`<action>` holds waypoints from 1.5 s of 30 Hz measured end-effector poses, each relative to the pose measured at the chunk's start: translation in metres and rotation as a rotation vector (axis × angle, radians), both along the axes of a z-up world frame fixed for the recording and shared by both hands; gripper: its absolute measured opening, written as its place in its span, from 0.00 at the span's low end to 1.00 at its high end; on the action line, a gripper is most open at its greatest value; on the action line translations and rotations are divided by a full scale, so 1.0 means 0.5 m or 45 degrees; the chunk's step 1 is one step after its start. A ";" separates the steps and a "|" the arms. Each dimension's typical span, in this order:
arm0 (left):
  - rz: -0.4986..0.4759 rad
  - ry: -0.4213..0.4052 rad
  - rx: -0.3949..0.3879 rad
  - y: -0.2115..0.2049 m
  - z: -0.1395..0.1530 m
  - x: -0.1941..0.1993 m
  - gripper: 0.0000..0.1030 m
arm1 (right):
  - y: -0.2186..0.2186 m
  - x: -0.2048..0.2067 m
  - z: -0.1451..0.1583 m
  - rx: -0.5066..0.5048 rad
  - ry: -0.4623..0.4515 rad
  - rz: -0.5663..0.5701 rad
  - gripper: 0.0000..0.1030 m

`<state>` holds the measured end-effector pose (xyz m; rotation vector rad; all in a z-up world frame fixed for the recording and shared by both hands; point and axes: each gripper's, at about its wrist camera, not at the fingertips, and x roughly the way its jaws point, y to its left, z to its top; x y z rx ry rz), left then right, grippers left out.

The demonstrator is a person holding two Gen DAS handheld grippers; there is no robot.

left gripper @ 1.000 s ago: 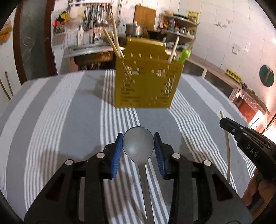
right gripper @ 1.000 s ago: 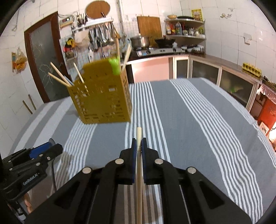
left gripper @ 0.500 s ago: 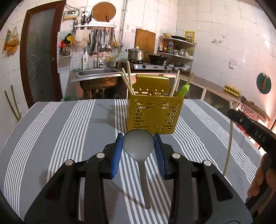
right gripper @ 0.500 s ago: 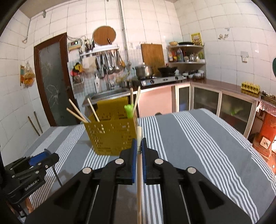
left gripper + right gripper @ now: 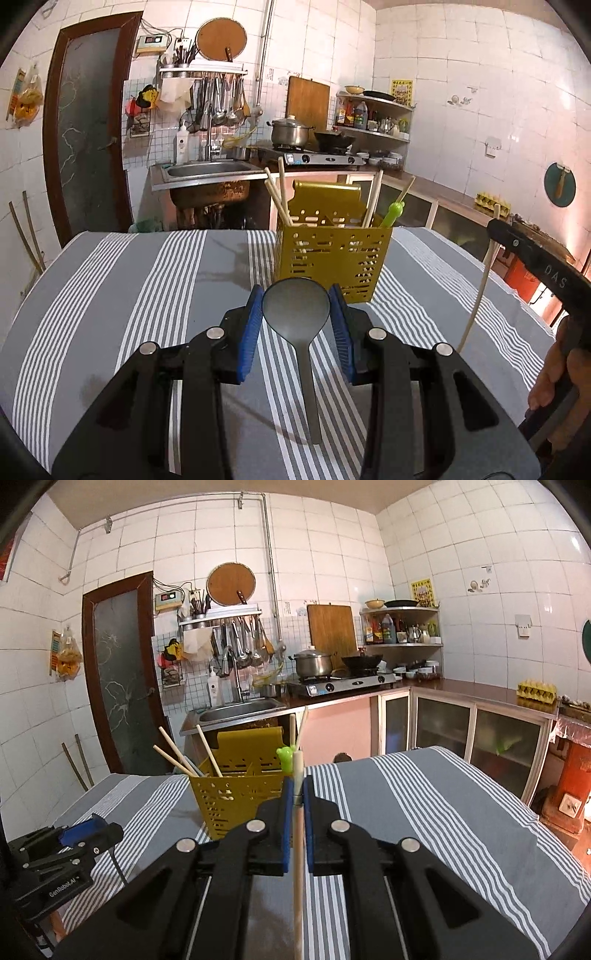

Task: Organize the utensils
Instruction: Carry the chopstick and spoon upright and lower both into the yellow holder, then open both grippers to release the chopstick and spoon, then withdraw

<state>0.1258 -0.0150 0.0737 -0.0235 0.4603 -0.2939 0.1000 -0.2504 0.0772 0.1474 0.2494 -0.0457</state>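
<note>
A yellow perforated utensil holder (image 5: 332, 254) stands on the striped table, with several chopsticks and a green-topped utensil (image 5: 392, 213) in it. My left gripper (image 5: 296, 314) is shut on a grey metal spoon (image 5: 295, 306), bowl forward, lifted above the cloth just in front of the holder. My right gripper (image 5: 295, 794) is shut on a pale wooden chopstick (image 5: 297, 834), held upright to the right of the holder (image 5: 236, 794). The right gripper also shows in the left wrist view (image 5: 532, 254), with the chopstick (image 5: 476, 299) hanging down from it.
The table carries a grey and white striped cloth (image 5: 147, 295). Behind it are a sink (image 5: 207, 173), a stove with a pot (image 5: 291, 134) and cabinets (image 5: 443, 723). The left gripper shows at the lower left of the right wrist view (image 5: 62, 853).
Both grippers have risen and tilted up with their loads; the holder now sits lower and farther in both views. The spoon and chopstick stay gripped.
</note>
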 end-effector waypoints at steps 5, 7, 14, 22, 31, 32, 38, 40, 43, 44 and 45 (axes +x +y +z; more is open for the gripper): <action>-0.007 -0.050 -0.026 0.002 0.045 0.007 0.34 | -0.001 0.003 0.023 -0.001 -0.041 0.015 0.06; -0.014 -0.075 -0.044 0.001 0.073 0.019 0.34 | -0.005 0.010 0.040 0.002 -0.064 0.022 0.06; 0.006 -0.245 -0.059 -0.022 0.204 0.077 0.34 | -0.017 0.055 0.157 0.028 -0.204 0.039 0.06; 0.058 -0.379 -0.044 -0.069 0.283 0.189 0.34 | 0.001 0.154 0.268 0.019 -0.371 0.036 0.06; 0.083 -0.368 -0.009 -0.123 0.203 0.305 0.34 | 0.036 0.283 0.203 -0.061 -0.358 0.037 0.06; 0.077 -0.352 -0.008 -0.126 0.189 0.315 0.34 | 0.035 0.289 0.192 -0.061 -0.344 0.041 0.06; 0.057 -0.257 0.012 -0.126 0.114 0.359 0.34 | 0.036 0.327 0.134 -0.086 -0.242 0.062 0.06; 0.055 -0.223 0.014 -0.124 0.094 0.366 0.34 | 0.037 0.330 0.121 -0.099 -0.209 0.075 0.06; 0.048 -0.152 0.014 -0.119 0.075 0.379 0.34 | 0.037 0.339 0.106 -0.109 -0.147 0.079 0.06; 0.044 -0.129 0.010 -0.116 0.071 0.382 0.34 | 0.034 0.343 0.102 -0.102 -0.127 0.081 0.06; 0.045 -0.116 0.011 -0.114 0.071 0.384 0.34 | 0.032 0.347 0.096 -0.097 -0.103 0.074 0.06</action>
